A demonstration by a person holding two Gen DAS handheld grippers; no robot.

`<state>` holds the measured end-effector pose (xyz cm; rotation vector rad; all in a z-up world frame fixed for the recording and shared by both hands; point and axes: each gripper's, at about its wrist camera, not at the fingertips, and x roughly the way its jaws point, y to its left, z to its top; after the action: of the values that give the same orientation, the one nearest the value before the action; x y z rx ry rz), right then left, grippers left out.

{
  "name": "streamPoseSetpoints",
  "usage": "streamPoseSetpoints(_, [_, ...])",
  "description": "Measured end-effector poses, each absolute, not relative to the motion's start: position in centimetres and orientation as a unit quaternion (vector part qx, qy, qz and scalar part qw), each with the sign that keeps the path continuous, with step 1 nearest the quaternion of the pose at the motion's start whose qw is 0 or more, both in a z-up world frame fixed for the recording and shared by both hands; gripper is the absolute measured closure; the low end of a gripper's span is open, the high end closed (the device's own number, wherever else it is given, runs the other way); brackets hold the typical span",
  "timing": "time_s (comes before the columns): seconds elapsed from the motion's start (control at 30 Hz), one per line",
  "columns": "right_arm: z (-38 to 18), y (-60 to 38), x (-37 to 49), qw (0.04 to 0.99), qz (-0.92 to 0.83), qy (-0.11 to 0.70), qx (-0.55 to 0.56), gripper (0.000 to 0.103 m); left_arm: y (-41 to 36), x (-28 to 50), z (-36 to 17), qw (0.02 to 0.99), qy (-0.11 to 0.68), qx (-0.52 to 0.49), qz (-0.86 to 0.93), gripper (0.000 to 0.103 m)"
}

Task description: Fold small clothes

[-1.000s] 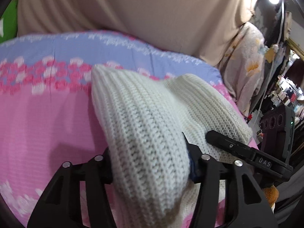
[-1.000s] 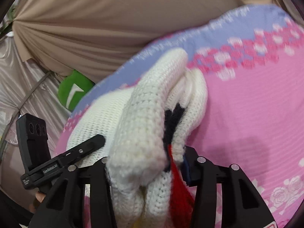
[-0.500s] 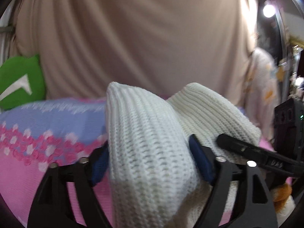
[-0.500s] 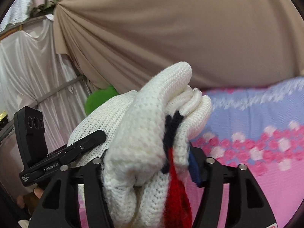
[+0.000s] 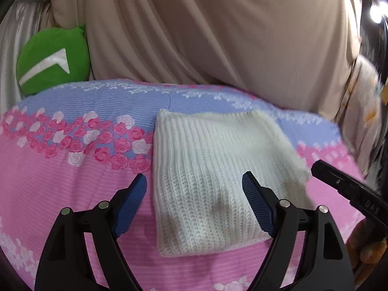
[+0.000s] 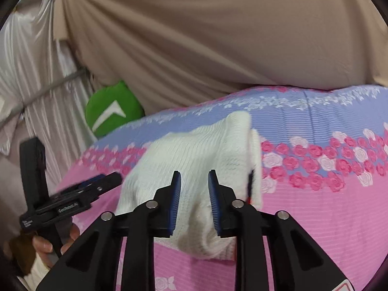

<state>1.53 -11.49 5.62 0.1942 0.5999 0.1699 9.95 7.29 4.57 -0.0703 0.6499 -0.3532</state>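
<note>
Sweater (image 5: 213, 177) now flat on bedsheet (image 5: 60, 189), apparently released; R gripper (image 6: 194, 189) closing.

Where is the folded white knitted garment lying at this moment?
The folded white knitted garment lies flat on the pink and blue flowered bedsheet, in the middle of both wrist views, just ahead of both grippers, with the green cushion behind it to the left.

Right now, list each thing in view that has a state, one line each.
White knit garment: folded, lying flat on the bedspread, released.
Left gripper: jaws wide and closing slightly, pads clear of the knit.
Right gripper: jaws closing, narrow gap, gripping nothing.
Floral bedspread: spread flat.
Green cushion: propped against the curtain.
</note>
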Motion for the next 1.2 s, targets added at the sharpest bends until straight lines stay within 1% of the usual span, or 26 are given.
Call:
streamPoseSetpoints(0.07, [3.9, -11.3, 2.0, 0.944, 0.071, 0.314, 0.079, 0.097, 6.9, 9.8, 3.4, 0.929, 0.334, -0.014, -0.157, 0.025])
streamPoseSetpoints(0.1, [3.0, -11.7, 2.2, 0.942, 0.055, 0.322, 0.072, 0.103, 6.9, 9.8, 2.7, 0.926, 0.345, -0.012, -0.156, 0.025])
streamPoseSetpoints(0.17, [1.9, -12.9, 2.6, 0.938, 0.033, 0.337, 0.071, 0.103, 7.2, 9.9, 1.5, 0.92, 0.363, -0.008, -0.147, 0.025])
streamPoseSetpoints(0.27, [1.2, -14.9, 2.9, 0.933, 0.042, 0.344, 0.1, 0.103, 7.6, 10.6, -0.3, 0.908, 0.394, -0.012, -0.143, 0.024])
streamPoseSetpoints(0.33, [1.0, -14.8, 3.1, 0.933, 0.036, 0.347, 0.09, 0.103, 7.6, 10.8, -1.0, 0.904, 0.403, -0.01, -0.143, 0.024])
streamPoseSetpoints(0.53, [0.2, -13.8, 3.3, 0.935, 0.038, 0.348, 0.058, 0.103, 5.8, 9.6, -1.5, 0.92, 0.372, 0.067, -0.106, 0.022])
streamPoseSetpoints(0.6, [0.1, -13.6, 2.9, 0.94, 0.04, 0.335, 0.055, 0.103, 5.3, 9.0, -1.4, 0.926, 0.355, 0.086, -0.092, 0.022])
streamPoseSetpoints(0.67, [0.5, -13.5, 2.2, 0.945, 0.04, 0.32, 0.055, 0.103, 5.0, 8.3, -1.2, 0.932, 0.341, 0.092, -0.086, 0.022])
streamPoseSetpoints(0.73, [0.9, -13.1, 1.2, 0.949, 0.037, 0.308, 0.062, 0.101, 5.3, 7.3, -1.0, 0.936, 0.332, 0.078, -0.087, 0.019])
streamPoseSetpoints(0.77, [1.1, -12.6, 0.6, 0.95, 0.033, 0.306, 0.058, 0.095, 5.4, 6.9, -0.9, 0.937, 0.331, 0.069, -0.088, 0.015])
streamPoseSetpoints(0.8, [1.1, -12.0, -0.1, 0.951, 0.027, 0.302, 0.051, 0.076, 5.5, 6.2, -0.8, 0.939, 0.328, 0.06, -0.087, 0.01])
streamPoseSetpoints(0.83, [1.1, -11.6, -0.8, 0.953, 0.018, 0.3, 0.046, 0.058, 5.6, 5.6, -0.7, 0.941, 0.324, 0.052, -0.087, 0.008])
streamPoseSetpoints(0.87, [1.0, -11.2, -1.5, 0.954, 0.004, 0.298, 0.041, 0.026, 5.6, 5.2, -0.5, 0.943, 0.319, 0.047, -0.085, 0.006])
streamPoseSetpoints(0.9, [0.9, -10.8, -2.4, 0.955, -0.009, 0.294, 0.034, 0.02, 5.6, 4.7, -0.5, 0.945, 0.313, 0.043, -0.08, 0.005])
streamPoseSetpoints(1.07, [0.4, -10.7, -5.1, 0.952, -0.017, 0.301, 0.049, 0.017, 4.9, 3.2, -0.5, 0.944, 0.321, 0.026, -0.071, 0.005])
streamPoseSetpoints(1.2, [-0.2, -11.0, -5.9, 0.945, -0.027, 0.318, 0.066, 0.017, 3.7, 2.4, -0.7, 0.943, 0.326, 0.053, -0.048, 0.005])
